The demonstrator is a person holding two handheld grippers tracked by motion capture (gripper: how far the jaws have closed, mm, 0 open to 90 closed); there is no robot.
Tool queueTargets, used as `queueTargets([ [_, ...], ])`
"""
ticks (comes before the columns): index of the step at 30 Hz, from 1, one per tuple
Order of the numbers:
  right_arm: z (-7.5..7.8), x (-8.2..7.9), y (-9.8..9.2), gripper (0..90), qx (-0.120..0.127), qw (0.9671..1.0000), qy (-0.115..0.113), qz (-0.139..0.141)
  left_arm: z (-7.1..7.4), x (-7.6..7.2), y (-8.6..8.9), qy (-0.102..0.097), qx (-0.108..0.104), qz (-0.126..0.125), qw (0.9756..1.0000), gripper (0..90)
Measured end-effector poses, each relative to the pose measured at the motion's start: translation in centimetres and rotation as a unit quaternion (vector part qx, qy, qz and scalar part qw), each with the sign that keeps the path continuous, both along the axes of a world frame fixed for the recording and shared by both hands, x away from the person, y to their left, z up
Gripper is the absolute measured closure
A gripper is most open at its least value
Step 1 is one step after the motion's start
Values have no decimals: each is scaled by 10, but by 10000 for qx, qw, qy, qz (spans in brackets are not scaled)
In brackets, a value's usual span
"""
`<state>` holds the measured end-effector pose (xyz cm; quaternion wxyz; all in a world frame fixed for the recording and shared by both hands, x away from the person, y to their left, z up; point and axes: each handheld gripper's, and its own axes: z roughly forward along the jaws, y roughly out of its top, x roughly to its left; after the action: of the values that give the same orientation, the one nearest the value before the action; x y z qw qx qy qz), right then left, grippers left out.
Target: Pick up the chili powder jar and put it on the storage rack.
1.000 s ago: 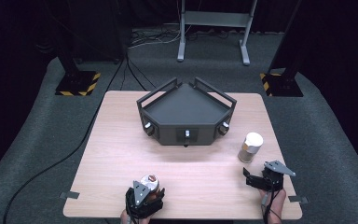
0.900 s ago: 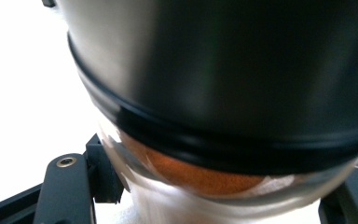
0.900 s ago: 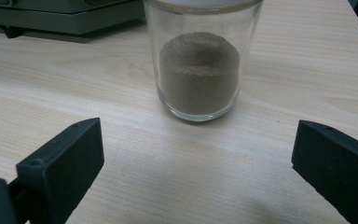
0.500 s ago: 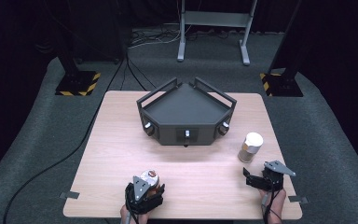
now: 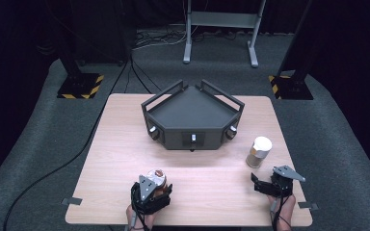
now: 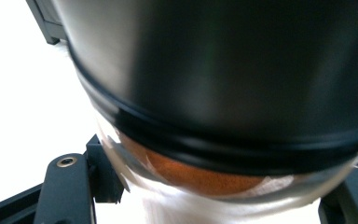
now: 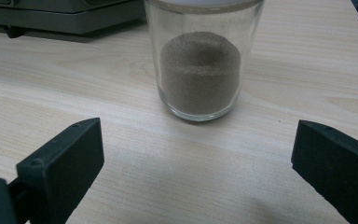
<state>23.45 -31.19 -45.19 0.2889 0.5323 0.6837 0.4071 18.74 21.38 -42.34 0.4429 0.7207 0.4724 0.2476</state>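
High view: a wooden table (image 5: 115,159) carries a dark angular tray-like fixture (image 5: 191,115) at its far centre. A glass jar of grey-brown powder (image 5: 258,152), capped with a pale lid, stands upright to the right, near the fixture's right corner and just beyond the right gripper (image 5: 263,183). At the near left edge, the left gripper (image 5: 153,190) is held low over the table with a second jar (image 5: 157,179) between its jaws.

Left gripper view: the second jar (image 6: 205,172) sits very close to the lens, showing a broad dark cap above clear glass that holds an orange-brown powder. One jaw touches the glass at the left and the other appears at the right edge, so the left gripper seems clamped on this jar, just below the cap.

Right gripper view: the right gripper (image 7: 196,163) has its jaws wide apart and empty, flanking bare table in front of the powder jar (image 7: 200,70), which remains clear of both.

Handling, as a judgement: both jars are rigid, smooth and breakable, and probably moderately heavy for their size. A grip across the straight glass wall, at mid-height or just under the lid, looks most secure; the rounded base and the lid rim look likelier to slip.
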Motion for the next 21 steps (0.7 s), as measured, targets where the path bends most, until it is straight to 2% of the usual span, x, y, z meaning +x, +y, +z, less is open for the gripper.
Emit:
queueTargets([
  [21,1,1,1,14,-36,10000,31,19,15,28,1,61,-9,-197,9998,315],
])
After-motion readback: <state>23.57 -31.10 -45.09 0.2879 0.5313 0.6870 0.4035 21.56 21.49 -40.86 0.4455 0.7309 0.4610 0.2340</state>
